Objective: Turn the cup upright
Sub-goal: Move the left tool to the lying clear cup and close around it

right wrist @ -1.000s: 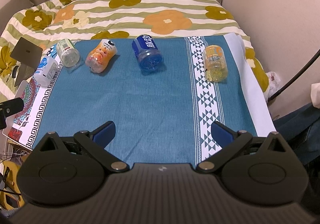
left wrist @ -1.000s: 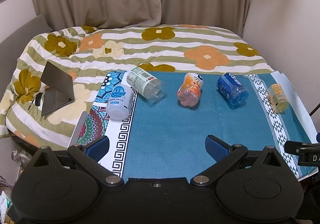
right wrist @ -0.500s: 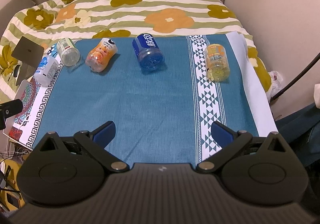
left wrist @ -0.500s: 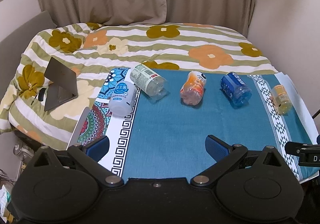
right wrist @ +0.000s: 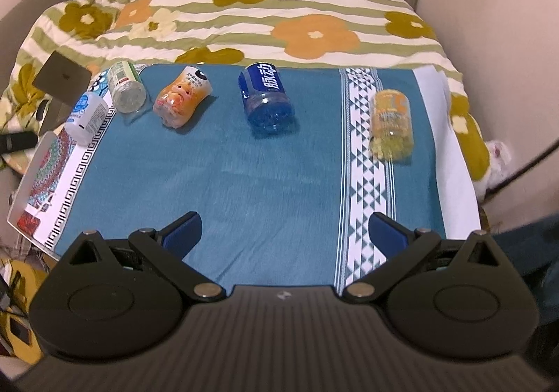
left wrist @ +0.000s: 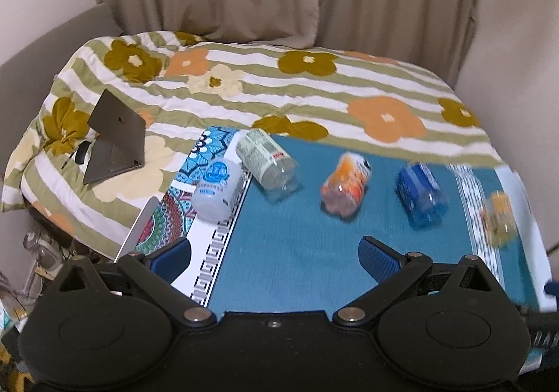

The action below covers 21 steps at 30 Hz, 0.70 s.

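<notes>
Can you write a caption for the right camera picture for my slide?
Open right gripper hovers over a blue cloth where five cups lie tipped on their sides.

Soft, even indoor light, a bit warm and yellow, with no glare. Small dark shadows just under the blue bottle (right wrist: 266, 99) and the orange bottle (right wrist: 181, 98). Sharp and clear in the right wrist view, only slightly smeared around the yellow bottle (right wrist: 392, 124). Blurry from motion in the left wrist view, worst at the yellow bottle (left wrist: 499, 219) and the blue bottle (left wrist: 422, 194). Bent, curved edges and dark corners all around the bed (left wrist: 314, 84).
</notes>
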Each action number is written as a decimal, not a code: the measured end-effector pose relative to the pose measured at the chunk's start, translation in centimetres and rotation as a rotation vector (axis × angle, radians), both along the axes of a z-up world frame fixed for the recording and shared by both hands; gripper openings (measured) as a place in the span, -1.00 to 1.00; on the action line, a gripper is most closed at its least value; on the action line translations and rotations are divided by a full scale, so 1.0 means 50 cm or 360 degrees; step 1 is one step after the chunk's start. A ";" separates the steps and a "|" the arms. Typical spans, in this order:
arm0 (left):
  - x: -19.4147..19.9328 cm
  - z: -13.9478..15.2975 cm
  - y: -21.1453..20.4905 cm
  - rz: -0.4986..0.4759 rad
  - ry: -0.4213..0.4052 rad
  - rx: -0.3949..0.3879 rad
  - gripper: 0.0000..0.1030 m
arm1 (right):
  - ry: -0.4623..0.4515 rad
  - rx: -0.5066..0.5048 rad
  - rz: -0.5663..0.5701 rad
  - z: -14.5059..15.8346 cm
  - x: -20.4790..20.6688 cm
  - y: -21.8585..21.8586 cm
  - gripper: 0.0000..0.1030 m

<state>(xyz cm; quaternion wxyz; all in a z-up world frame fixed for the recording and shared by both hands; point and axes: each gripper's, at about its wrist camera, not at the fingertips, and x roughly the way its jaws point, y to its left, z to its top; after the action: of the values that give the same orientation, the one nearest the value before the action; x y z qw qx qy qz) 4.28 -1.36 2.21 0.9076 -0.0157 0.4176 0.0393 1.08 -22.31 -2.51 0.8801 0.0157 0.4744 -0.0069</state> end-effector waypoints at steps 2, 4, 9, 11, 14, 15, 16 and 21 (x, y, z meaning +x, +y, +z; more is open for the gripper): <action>0.025 0.005 0.000 0.0042 -0.0008 -0.0034 1.00 | 0.0006 0.0001 0.0016 -0.011 0.017 -0.008 1.00; 0.052 0.012 -0.001 0.0066 -0.0012 -0.0055 1.00 | 0.0038 0.0013 0.0009 -0.022 0.036 -0.015 1.00; 0.131 0.008 -0.002 0.0076 -0.0011 -0.0076 1.00 | 0.0080 0.0057 -0.0021 -0.038 0.080 -0.026 1.00; 0.170 -0.003 0.003 0.0080 0.0012 -0.0104 0.99 | 0.0096 0.0038 -0.0040 -0.045 0.098 -0.028 1.00; 0.231 -0.023 0.014 0.0101 0.0061 -0.0147 0.99 | 0.0124 0.0035 -0.0098 -0.050 0.125 -0.033 1.00; 0.250 -0.030 0.020 0.0111 0.0074 -0.0161 0.99 | 0.0132 0.0049 -0.0119 -0.051 0.135 -0.036 1.00; 0.274 -0.038 0.026 0.0125 0.0092 -0.0177 0.99 | 0.0142 0.0057 -0.0136 -0.055 0.146 -0.039 1.00; 0.373 -0.082 0.057 0.0191 0.0187 -0.0242 0.96 | 0.0203 0.0052 -0.0209 -0.073 0.208 -0.038 1.00</action>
<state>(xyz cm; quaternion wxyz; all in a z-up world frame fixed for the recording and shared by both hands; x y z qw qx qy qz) 22.92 1.51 -1.88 0.8737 -0.1071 0.4703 0.0628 11.49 -24.21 -6.18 0.8454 0.0607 0.5275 -0.0578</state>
